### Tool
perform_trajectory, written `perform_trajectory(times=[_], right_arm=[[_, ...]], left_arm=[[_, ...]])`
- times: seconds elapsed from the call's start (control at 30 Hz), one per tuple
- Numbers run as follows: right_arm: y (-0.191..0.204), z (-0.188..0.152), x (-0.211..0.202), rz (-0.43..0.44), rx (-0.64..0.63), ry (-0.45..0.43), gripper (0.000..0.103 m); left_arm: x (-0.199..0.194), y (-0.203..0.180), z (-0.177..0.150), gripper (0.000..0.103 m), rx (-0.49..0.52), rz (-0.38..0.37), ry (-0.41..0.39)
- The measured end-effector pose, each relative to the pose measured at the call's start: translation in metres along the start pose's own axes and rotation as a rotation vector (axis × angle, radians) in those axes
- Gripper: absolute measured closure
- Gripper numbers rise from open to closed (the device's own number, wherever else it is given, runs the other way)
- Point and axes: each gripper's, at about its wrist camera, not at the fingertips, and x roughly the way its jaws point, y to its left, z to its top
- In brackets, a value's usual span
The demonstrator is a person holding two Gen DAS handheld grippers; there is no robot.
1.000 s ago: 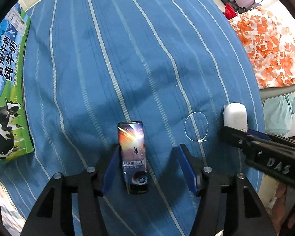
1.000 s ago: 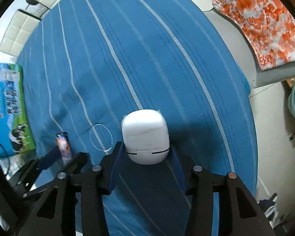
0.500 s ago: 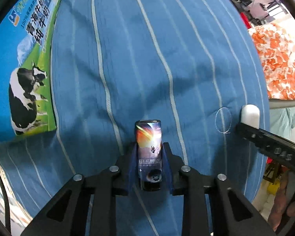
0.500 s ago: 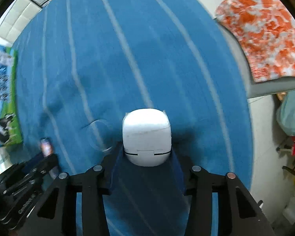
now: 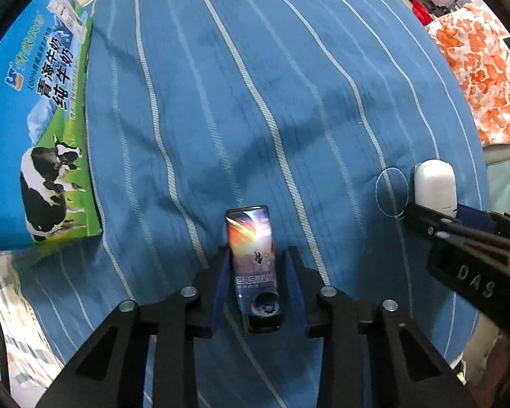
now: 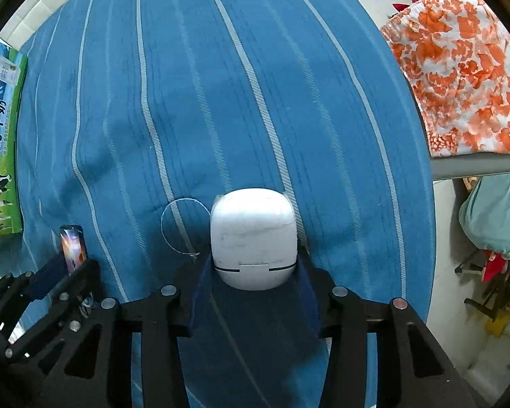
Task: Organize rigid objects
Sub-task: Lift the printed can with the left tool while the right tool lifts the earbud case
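Observation:
A small dark box with a space picture (image 5: 251, 261) stands on end on the blue striped cloth (image 5: 255, 85), between the blue pads of my left gripper (image 5: 257, 250). Those jaws are opening: the left pad is at the box's edge, and a thin gap shows at the right pad. The box (image 6: 73, 244) and the left gripper (image 6: 51, 272) also appear at the lower left of the right wrist view. My right gripper (image 6: 253, 258) is shut on a rounded white case (image 6: 253, 241), with a pad pressed on each side. The case (image 5: 434, 183) shows at the right of the left wrist view.
A blue and green milk carton with a cow (image 5: 34, 102) lies flat at the cloth's left edge. A loop of white thread (image 6: 183, 227) lies just left of the white case. An orange floral cloth (image 6: 459, 68) covers a surface beyond the table's right edge.
The left jaws closed on the space box, carried it toward the milk carton, and have now parted slightly. The right jaws tightened on the white case and shifted it across the cloth.

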Motion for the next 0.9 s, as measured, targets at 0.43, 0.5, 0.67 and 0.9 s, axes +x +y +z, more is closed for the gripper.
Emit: perform_trajectory(times=[0.43,0.5,0.67,0.9], right_arm=[[-0.019,-0.007,-0.004,0.025,-0.007,-0.060,0.055],[-0.021,-0.011,-0.010,0.022,-0.016,-0.081,0.055],[-0.016,-0.019,-0.030,0.026,-0.048,-0.131,0.055],[-0.005,-0.026,-0.047,0.043,-0.073,-0.167,0.055]], left_arm=[[-0.007,0.014,-0.016,0.081,-0.040,-0.006,-0.026],[-0.015,0.016,-0.024,0.081,-0.037,-0.005,-0.042],[-0.030,0.022,-0.038,0.081,-0.041,-0.033,-0.063],[-0.050,0.031,-0.055,0.081,-0.041,-0.068,-0.091]])
